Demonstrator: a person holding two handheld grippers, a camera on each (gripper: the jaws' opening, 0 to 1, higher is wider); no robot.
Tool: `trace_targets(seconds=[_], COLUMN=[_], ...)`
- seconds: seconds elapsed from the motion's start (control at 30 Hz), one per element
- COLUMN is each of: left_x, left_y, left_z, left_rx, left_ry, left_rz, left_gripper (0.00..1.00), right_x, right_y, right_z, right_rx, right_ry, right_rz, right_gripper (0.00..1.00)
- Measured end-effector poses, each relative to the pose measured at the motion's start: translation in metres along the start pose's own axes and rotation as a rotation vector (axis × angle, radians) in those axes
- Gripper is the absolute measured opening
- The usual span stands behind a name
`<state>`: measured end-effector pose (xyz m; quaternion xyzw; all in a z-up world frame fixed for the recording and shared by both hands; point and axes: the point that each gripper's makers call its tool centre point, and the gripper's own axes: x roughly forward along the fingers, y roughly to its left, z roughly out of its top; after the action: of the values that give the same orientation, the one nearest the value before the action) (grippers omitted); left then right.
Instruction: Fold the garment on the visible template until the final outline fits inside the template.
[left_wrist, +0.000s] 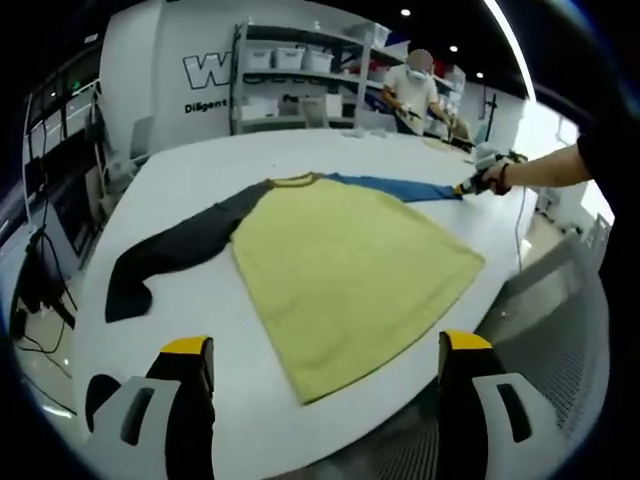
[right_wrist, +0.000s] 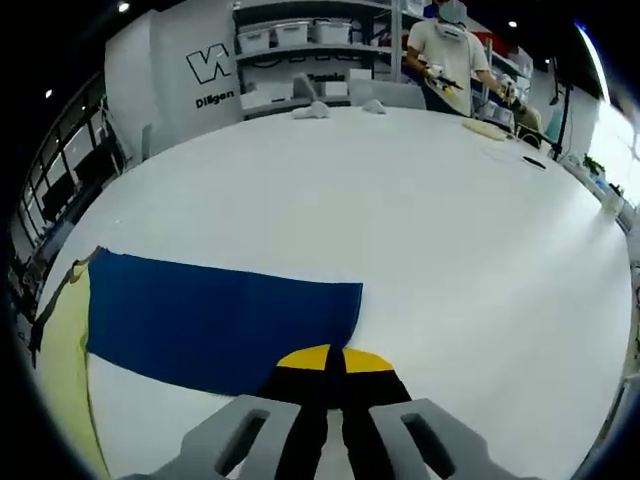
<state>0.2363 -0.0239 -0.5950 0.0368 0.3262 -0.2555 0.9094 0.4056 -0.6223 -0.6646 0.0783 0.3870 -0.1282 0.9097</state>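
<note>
A long-sleeved shirt lies flat on the white table (left_wrist: 200, 170). Its yellow body (left_wrist: 350, 270) is in the middle, with a dark grey sleeve (left_wrist: 170, 250) stretched left and a blue sleeve (left_wrist: 400, 187) stretched right. My left gripper (left_wrist: 326, 345) is open above the near hem, with nothing between its jaws. The right gripper (left_wrist: 475, 183), held by a hand, is at the blue sleeve's cuff. In the right gripper view the right gripper (right_wrist: 330, 358) is shut on the cuff end of the blue sleeve (right_wrist: 220, 320), and the yellow body (right_wrist: 60, 370) shows at the far left.
The table's near edge (left_wrist: 400, 440) runs just past the hem. Across the table a person (right_wrist: 445, 50) works at the far side, near small cloth pieces (right_wrist: 310, 110). Shelves with bins (left_wrist: 290, 80) stand against the back wall.
</note>
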Motion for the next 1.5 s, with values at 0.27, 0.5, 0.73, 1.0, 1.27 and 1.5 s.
trace_targets(seconds=[0.27, 0.5, 0.73, 1.0, 1.27, 1.5], left_x=[-0.005, -0.008, -0.007, -0.008, -0.008, -0.007], left_y=[0.0, -0.003, -0.009, -0.011, -0.017, -0.02], left_z=[0.001, 0.001, 0.004, 0.004, 0.0, -0.001], left_rx=[-0.003, 0.001, 0.029, 0.026, 0.027, 0.053], left_ry=[-0.005, -0.01, -0.017, -0.021, -0.004, 0.007], left_rz=[0.008, 0.003, -0.019, -0.033, -0.06, -0.073], left_gripper=[0.89, 0.9, 0.93, 0.93, 0.96, 0.99], right_x=[-0.016, 0.01, 0.012, 0.004, -0.004, -0.018], right_y=[0.02, 0.025, 0.059, 0.108, 0.158, 0.209], right_z=[0.007, 0.023, 0.041, 0.057, 0.07, 0.079], right_rx=[0.043, 0.008, -0.03, -0.073, -0.047, -0.063], right_ry=[-0.003, 0.007, 0.012, -0.031, -0.045, -0.052], right_rz=[0.037, 0.084, 0.153, 0.216, 0.27, 0.368], right_gripper=[0.0, 0.0, 0.0, 0.0, 0.0, 0.0])
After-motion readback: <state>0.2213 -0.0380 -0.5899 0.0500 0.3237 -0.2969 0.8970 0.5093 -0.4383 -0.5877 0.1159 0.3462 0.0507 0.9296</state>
